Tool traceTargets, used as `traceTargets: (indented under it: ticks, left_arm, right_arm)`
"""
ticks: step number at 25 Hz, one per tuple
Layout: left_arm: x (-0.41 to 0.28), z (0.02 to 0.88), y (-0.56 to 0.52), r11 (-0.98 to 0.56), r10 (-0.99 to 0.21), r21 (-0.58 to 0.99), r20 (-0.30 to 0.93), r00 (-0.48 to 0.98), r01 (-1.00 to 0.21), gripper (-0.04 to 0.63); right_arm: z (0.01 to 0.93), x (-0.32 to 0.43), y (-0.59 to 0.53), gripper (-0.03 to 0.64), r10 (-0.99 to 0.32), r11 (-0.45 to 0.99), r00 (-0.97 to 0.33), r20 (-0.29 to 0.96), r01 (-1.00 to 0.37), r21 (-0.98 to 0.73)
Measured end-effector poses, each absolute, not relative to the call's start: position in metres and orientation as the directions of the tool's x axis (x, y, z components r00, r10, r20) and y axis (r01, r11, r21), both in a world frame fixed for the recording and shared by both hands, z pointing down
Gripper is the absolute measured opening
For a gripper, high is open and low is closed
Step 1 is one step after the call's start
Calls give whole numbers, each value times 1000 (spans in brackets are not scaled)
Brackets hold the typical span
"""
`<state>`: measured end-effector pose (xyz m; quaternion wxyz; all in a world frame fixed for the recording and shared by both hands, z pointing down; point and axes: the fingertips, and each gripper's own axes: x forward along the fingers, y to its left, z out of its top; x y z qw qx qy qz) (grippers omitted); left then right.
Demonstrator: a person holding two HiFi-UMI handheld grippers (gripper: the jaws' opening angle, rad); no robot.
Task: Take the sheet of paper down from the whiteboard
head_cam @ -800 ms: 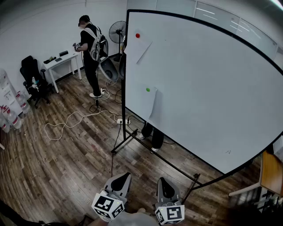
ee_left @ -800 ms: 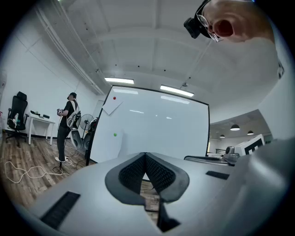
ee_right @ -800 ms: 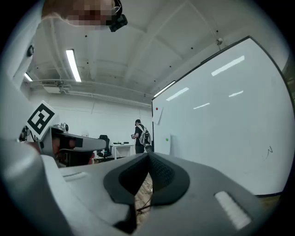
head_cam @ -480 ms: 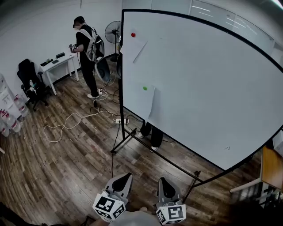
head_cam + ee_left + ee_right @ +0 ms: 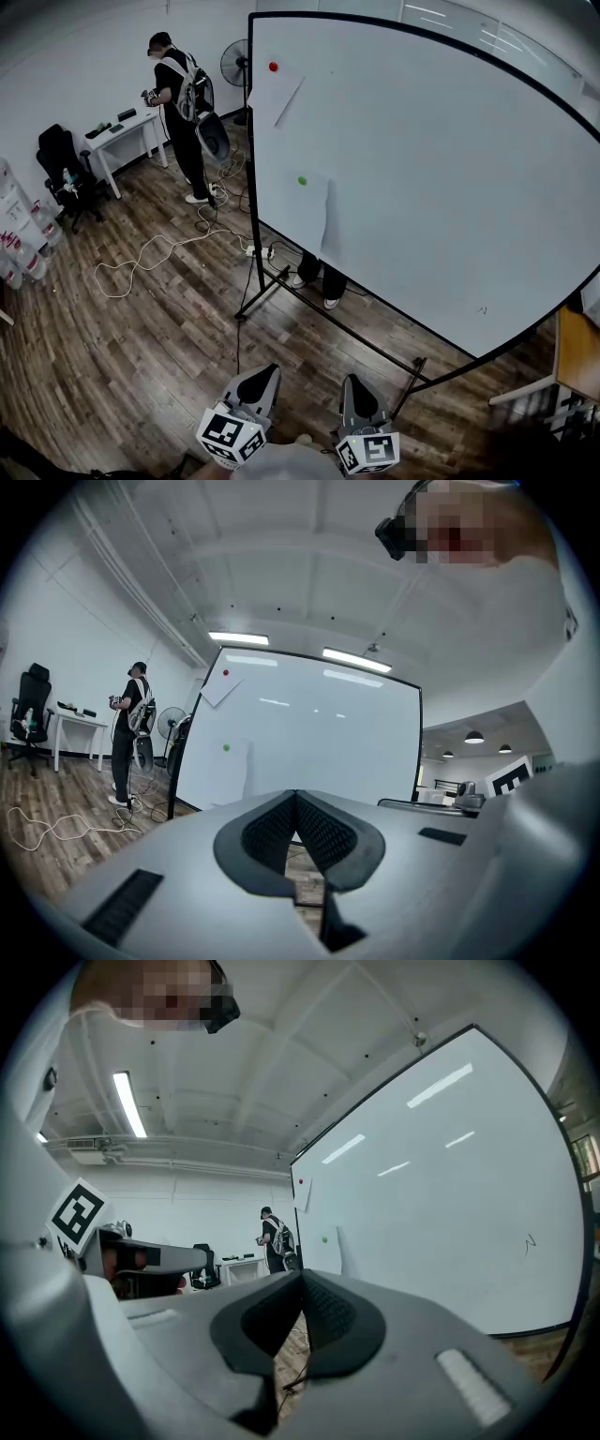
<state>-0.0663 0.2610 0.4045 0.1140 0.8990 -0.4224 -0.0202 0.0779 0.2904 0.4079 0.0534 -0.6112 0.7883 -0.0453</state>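
Note:
A large whiteboard point(image 5: 441, 178) on a black stand fills the right of the head view. Two paper sheets hang near its left edge. The upper sheet point(image 5: 273, 96) sits tilted under a red magnet point(image 5: 273, 67). The lower sheet point(image 5: 307, 214) hangs under a green magnet point(image 5: 302, 180). My left gripper point(image 5: 262, 375) and right gripper point(image 5: 354, 382) are at the bottom edge, far short of the board, both shut and holding nothing. In the left gripper view the jaws point(image 5: 296, 794) meet, with the lower sheet point(image 5: 238, 772) far ahead. The right gripper point(image 5: 302, 1275) is likewise shut; the board point(image 5: 450, 1194) stands to its right.
A person with a backpack point(image 5: 181, 98) stands by a white desk point(image 5: 127, 131) at the back left, near a fan point(image 5: 232, 64) and an office chair point(image 5: 64, 167). A white cable point(image 5: 150, 255) lies on the wood floor. Someone's feet point(image 5: 314, 279) show behind the board. A wooden table point(image 5: 577, 356) is at the right.
The board and sheets have slid slightly left and up in the head view. The person at the back has stepped left. Both grippers stay shut at the bottom edge.

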Motion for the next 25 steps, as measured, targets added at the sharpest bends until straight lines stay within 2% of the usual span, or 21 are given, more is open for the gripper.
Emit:
traceTargets:
  ticks: [14,25]
  left_arm:
    - [-34,417,256,-587,-783,238,75,617,-774,6]
    - [-34,431,110,-568,-787,278,93,610,-775,6]
  right_arm:
    - [408,104,272,-2,-952,305,-300,-56,-943,-137]
    - [412,96,133,0,-945,328,-327,-29,-936,-124]
